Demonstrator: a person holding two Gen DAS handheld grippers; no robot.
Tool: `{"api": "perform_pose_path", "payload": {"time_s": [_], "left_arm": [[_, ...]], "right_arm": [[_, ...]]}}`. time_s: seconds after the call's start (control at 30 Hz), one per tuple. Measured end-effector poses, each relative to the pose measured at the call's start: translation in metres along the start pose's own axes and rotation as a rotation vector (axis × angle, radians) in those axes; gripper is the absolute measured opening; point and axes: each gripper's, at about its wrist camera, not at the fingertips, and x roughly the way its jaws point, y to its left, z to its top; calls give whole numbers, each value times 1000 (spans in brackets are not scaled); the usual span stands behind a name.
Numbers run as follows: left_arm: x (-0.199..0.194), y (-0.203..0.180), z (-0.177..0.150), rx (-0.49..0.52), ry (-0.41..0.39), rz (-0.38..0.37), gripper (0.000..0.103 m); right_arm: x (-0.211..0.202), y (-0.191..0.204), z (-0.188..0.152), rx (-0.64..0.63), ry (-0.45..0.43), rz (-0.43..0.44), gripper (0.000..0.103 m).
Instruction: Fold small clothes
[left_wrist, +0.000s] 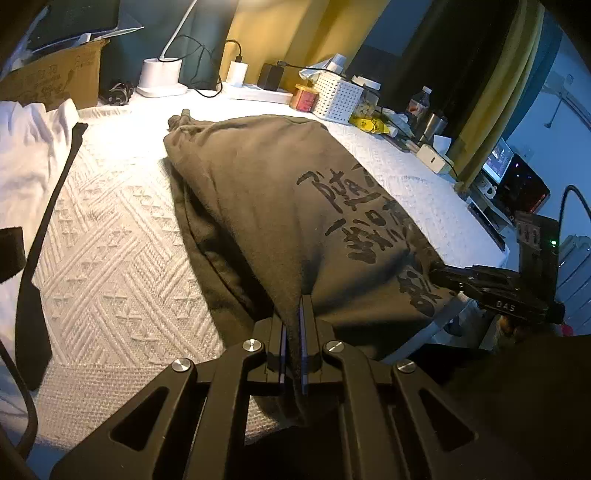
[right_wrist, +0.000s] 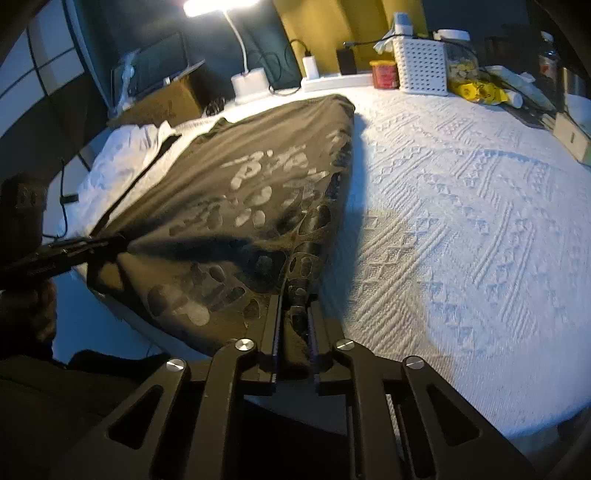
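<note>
A dark olive shirt (left_wrist: 258, 192) with black printed lettering lies on the white textured tablecloth (left_wrist: 110, 229). Its near edge is lifted off the cloth. My left gripper (left_wrist: 295, 314) is shut on the near hem, a fold of fabric pinched between its pads. At the right of the left wrist view, my right gripper (left_wrist: 443, 275) grips the shirt's other near corner. In the right wrist view the shirt (right_wrist: 240, 177) stretches away from my right gripper (right_wrist: 297, 299), which is shut on its printed edge. The left gripper (right_wrist: 122, 242) holds the far corner at the left.
A white garment with a black strip (left_wrist: 26, 166) lies at the left. Along the back stand a lamp base (left_wrist: 162, 75), a cardboard box (left_wrist: 55, 79), a red jar (left_wrist: 304, 98) and a white perforated basket (left_wrist: 338, 98). Bare tablecloth (right_wrist: 461, 203) spreads right of the shirt.
</note>
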Motion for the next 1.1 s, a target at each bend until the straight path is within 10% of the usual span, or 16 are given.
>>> {"api": "perform_pose_path", "payload": {"time_s": [0.17, 0.33, 1.0, 1.1], "left_arm": [[-2, 3, -4, -22, 19, -8, 7], [1, 7, -9, -47, 33, 4, 48], [-2, -16, -17, 137, 133, 83, 52], [-6, -12, -10, 110, 103, 106, 70]], "right_arm": [[-6, 6, -2, -16, -11, -20, 12], [-2, 8, -8, -22, 16, -22, 12], [-15, 18, -25, -166, 57, 3, 19], [-15, 19, -24, -165, 53, 0, 31]]}}
